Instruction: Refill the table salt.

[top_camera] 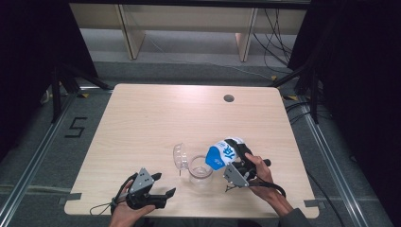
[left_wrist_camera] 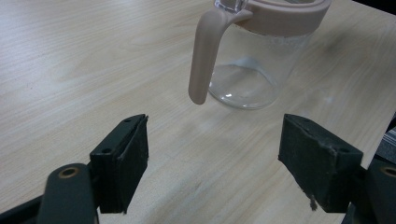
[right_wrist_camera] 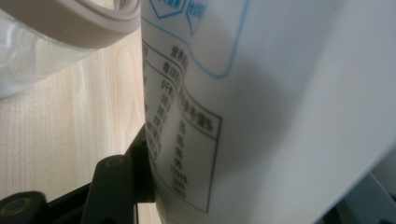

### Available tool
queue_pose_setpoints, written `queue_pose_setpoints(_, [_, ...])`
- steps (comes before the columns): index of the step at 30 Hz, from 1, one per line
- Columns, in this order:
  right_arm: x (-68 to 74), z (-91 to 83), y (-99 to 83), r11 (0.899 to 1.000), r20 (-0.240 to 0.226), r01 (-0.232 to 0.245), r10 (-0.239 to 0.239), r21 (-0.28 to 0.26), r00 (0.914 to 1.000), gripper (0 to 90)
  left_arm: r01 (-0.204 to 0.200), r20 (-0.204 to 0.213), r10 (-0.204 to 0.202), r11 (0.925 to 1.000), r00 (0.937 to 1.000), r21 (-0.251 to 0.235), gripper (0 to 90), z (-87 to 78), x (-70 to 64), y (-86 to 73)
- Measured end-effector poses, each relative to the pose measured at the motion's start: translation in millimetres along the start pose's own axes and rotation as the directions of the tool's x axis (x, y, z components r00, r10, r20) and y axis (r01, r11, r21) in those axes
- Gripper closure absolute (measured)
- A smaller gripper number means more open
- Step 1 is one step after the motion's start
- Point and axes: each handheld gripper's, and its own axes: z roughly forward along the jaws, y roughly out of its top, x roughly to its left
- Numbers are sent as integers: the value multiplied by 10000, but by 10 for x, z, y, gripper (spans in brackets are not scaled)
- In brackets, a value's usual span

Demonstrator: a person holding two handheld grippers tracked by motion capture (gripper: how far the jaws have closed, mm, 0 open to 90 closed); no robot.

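Blurred carton (right_wrist_camera: 261, 107) hiding right claw (top_camera: 235, 163), jug (top_camera: 200, 171) cropped

White-and-blue carton (top_camera: 223, 155) tipped over, top end right above clear jug (top_camera: 200, 171). Jug upright, lid flipped open, beige rim and handle, just left of carton.

Table (top_camera: 142, 123): pale matt wood grain. Jug (left_wrist_camera: 252, 70): clear glossy body, smooth beige plastic rim. Carton (top_camera: 222, 155): smooth printed paper.

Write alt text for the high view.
The right gripper tilts a blue-and-white carton over a clear jug with its lid open, on a light wooden table. The left gripper, open, rests nearby.
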Motion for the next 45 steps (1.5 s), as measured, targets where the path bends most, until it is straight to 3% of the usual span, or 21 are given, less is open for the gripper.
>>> queue_pose_setpoints(1, [-5, -2, 3, 9999, 97, 148, -149, 16, 9998, 445, 2, -32, -2, 10000, 10000, 7, 239, -3, -1, 1])
queue_pose_setpoints(2, [-30, -5, 14, 9976, 238, 691, -691, 26, 9973, 445, 10, -6, -10, 10000, 10000, -14, 239, -2, 1, 0])
queue_pose_setpoints(3, [9, 4, 2, 9998, 38, 213, -213, 40, 9998, 445, 14, -8, -14, 10000, 10000, -16, 239, -1, 0, 0])
queue_pose_setpoints(6, [21, 1, 11, 9997, 9, 237, -237, 110, 9997, 447, -14, -73, 15, 10000, 10000, 43, 239, -7, -4, 3])
queue_pose_setpoints(8, [-4, -1, 26, 9965, 43, 830, -831, 126, 9965, 448, 17, -29, -17, 10000, 10000, -8, 239, -1, -7, 0])
queue_pose_setpoints(9, [27, 3, 18, 9990, -31, 410, -410, 152, 9992, 448, 26, 2, -26, 10000, 10000, -19, 239, 2, -6, 0])
queue_pose_setpoints(11, [29, 3, 23, 9988, 32, 469, -470, 149, 9989, 450, 14, 0, -14, 10000, 10000, 4, 239, 1, -4, 1])
queue_pose_setpoints(12, [13, 0, 31, 9971, 86, 743, -745, 143, 9972, 450, 13, 6, -13, 10000, 10000, -12, 239, 0, -5, 0])
queue_pose_setpoints(13, [23, -2, 29, 9983, 53, 561, -561, 157, 9984, 450, -85, -20, 85, 10000, 10000, -6, 238, -3, -4, 2])
queue_pose_setpoints(20, [29, 1, 37, 9959, 271, 905, -906, 51, 9955, 454, 0, -4, 0, 10000, 10000, -2, 238, 2, -9, 0])
queue_pose_setpoints(24, [39, -11, 56, 9943, 136, 1047, -1050, 216, 9944, 455, 3, 29, -2, 10000, 10000, -49, 239, 5, -10, -3])
queue_pose_setpoints(25, [18, -5, 64, 9888, 359, 1490, -1490, 27, 9882, 457, -10, 7, 10, 10000, 10000, -3, 239, 2, -9, 0])
queue_pose_setpoints(27, [40, -4, 66, 9924, 337, 1229, -1232, 113, 9918, 457, 16, 6, -16, 10000, 10000, -16, 239, 2, -9, 0])
queue_pose_setpoints(29, [33, -11, 76, 9886, 236, 1490, -1494, 196, 9885, 458, -52, 7, 52, 9999, 10000, -93, 239, 3, -9, -1])
queue_pose_setpoints(30, [-20, 0, 90, 9726, 291, 2325, -2324, -1, 9722, 458, -63, 1, 63, 10000, 10000, -22, 239, 0, -5, 0])
queue_pose_setpoints(31, [35, -15, 76, 9886, 270, 1482, -1489, 264, 9885, 458, 9, -3, -9, 10000, 10000, -15, 239, 2, -7, 0])
queue_pose_setpoints(36, [22, -9, 83, 9804, 544, 1963, -1970, 176, 9789, 460, -103, 5, 103, 9999, 9999, -21, 239, 1, -4, 2])
queue_pose_setpoints(39, [32, -11, 78, 9814, 586, 1904, -1916, 257, 9797, 460, -42, 9, 42, 9999, 10000, -95, 239, 3, -10, 0])
queue_pose_setpoints(40, [-4, -17, 97, 9659, 639, 2571, -2586, 312, 9639, 460, -46, 0, 46, 10000, 10000, -56, 239, 2, -8, 1])
queue_pose_setpoints(41, [35, -15, 76, 9785, 689, 2036, -2054, 329, 9762, 462, -107, -13, 107, 9999, 9999, 3, 239, -3, 0, 5])
queue_pose_setpoints(45, [16, -20, 76, 9754, 762, 2173, -2197, 377, 9726, 462, 75, -16, -75, 10000, 10000, -63, 240, 7, -8, -2])
